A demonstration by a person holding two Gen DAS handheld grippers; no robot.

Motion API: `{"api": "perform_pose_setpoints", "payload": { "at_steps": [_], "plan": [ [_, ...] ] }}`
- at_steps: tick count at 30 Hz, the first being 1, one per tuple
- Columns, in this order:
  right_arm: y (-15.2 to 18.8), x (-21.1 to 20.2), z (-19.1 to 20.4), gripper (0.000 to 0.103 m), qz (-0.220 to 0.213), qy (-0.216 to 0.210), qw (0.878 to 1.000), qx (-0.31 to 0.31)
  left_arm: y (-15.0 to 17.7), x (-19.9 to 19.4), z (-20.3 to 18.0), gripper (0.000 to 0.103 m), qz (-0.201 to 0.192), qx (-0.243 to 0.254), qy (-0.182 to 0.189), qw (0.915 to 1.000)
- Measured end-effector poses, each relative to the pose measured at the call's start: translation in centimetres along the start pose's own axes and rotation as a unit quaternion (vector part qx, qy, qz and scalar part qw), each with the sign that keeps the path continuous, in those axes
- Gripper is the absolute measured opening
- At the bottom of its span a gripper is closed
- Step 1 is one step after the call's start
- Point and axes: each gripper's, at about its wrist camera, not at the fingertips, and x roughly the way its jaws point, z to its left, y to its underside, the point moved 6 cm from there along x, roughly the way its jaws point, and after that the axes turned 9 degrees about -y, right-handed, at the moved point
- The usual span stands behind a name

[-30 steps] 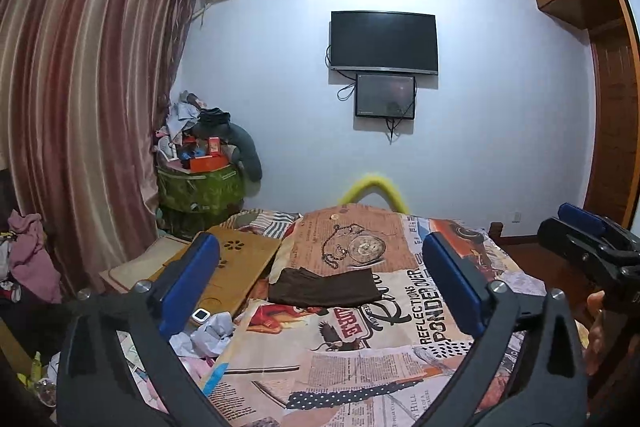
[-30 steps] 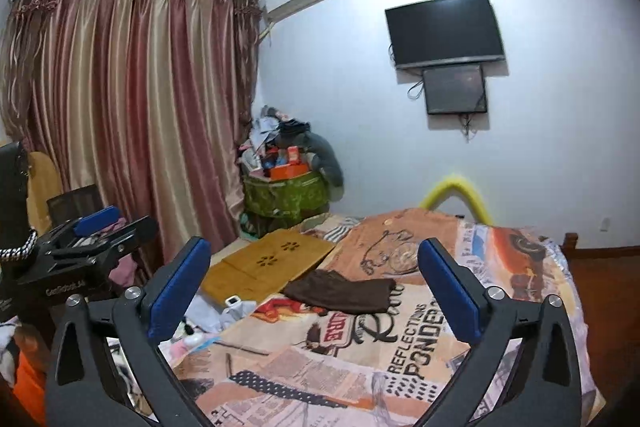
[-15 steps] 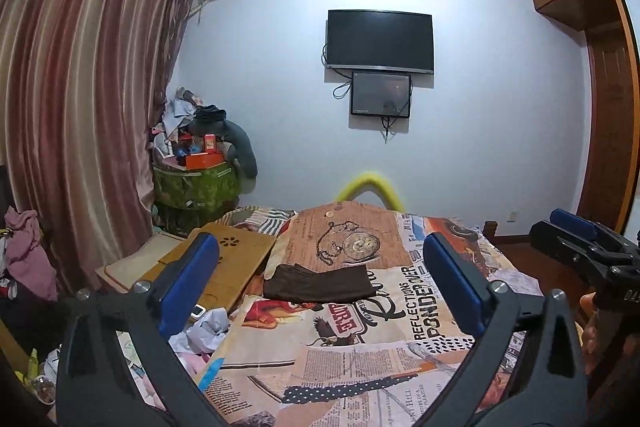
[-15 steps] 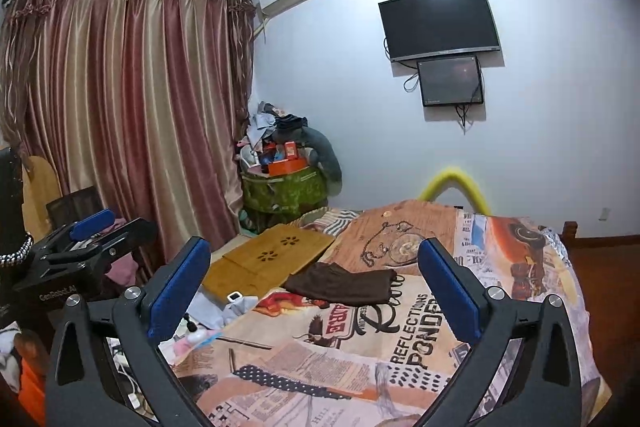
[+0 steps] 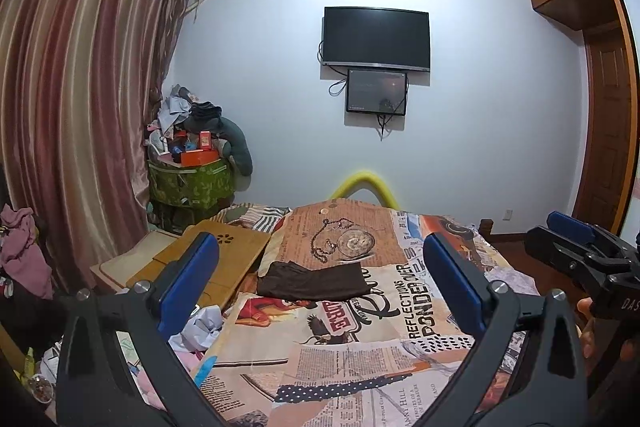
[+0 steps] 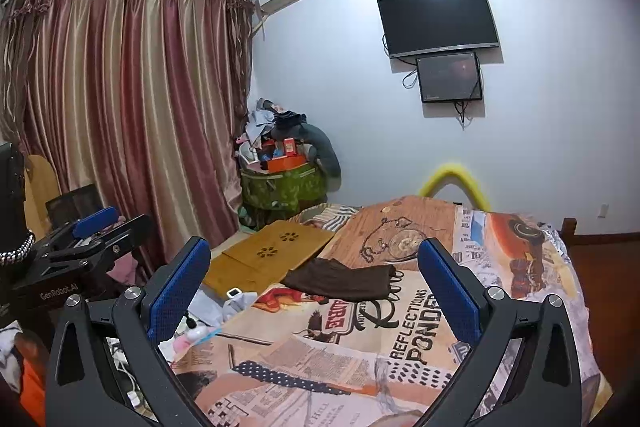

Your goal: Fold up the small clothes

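Left wrist view: my left gripper [image 5: 320,283] has its jaws spread wide, nothing between them, held above the near part of the bed [image 5: 360,355] and aimed along it toward the far wall. The dark brown garment [image 5: 314,281] lies flat and folded on the printed bedspread, mid-bed toward its left side, well ahead of the blue pads [image 5: 188,287]. Only this view shows the wooden wardrobe [image 5: 600,107] on the right and my right gripper [image 5: 580,247] coming in from the right edge, side-on and level, part of my hand [image 5: 588,327] behind it. From here I can't tell how its jaws stand.

Right wrist view: my right gripper [image 6: 314,281], jaws likewise wide apart and empty, is raised over the near end of the bed [image 6: 520,287] and pointed forward. The garment [image 6: 340,279] sits ahead in the gap between the fingers, apart from both. This view alone shows the full curtain [image 6: 120,107] with its rod, and my left gripper [image 6: 92,239] at the left edge, side-on, off the bed's left side. The wooden lap tray [image 6: 272,255] lies just left of the garment; the TV [image 6: 438,17] hangs on the far wall in both views.
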Motion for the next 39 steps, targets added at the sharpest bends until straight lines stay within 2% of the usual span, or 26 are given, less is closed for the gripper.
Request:
{"api": "perform_pose_setpoints", "payload": {
  "at_steps": [32,39],
  "plan": [
    [-0.4,-0.48,-0.08,0.103,-0.005,0.003,1.0,0.008,-0.1,-0.1,0.24,0.103,-0.001,0.0,0.007,1.0],
    [-0.33,-0.52,-0.26,0.103,-0.006,0.005,1.0,0.011,0.04,0.26,0.36,0.103,0.01,-0.007,0.022,0.9997]
  ]
}}
